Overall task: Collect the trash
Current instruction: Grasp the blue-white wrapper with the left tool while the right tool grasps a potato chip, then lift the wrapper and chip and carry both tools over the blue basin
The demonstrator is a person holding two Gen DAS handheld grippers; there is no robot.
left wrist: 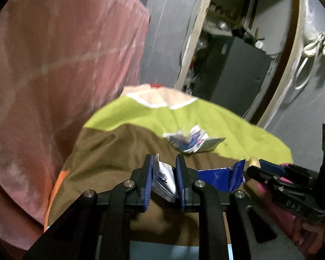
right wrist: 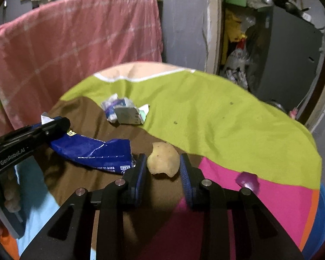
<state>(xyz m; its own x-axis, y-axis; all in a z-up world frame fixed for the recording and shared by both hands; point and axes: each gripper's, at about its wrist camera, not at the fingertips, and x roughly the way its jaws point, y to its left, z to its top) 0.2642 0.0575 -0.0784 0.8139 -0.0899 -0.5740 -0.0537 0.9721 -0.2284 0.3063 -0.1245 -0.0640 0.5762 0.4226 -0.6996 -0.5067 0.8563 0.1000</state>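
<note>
Two pieces are in hand: your left claw (left wrist: 164,178) pinches the blue wrapper (right wrist: 93,151), your right claw (right wrist: 163,170) the potato peel (right wrist: 163,162). Crumpled paper (right wrist: 124,112) and a purple scrap (right wrist: 248,181) remain on the bed (right wrist: 205,108).

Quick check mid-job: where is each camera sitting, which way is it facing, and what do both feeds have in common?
Left wrist: on the left gripper, looking down across the bed; its pads pinch a blue-white wrapper; right gripper at right.
Right wrist: on the right gripper, same heading; pads flank a chip; fingers at left.
Shared: crumpled packet, pink towel.
</note>
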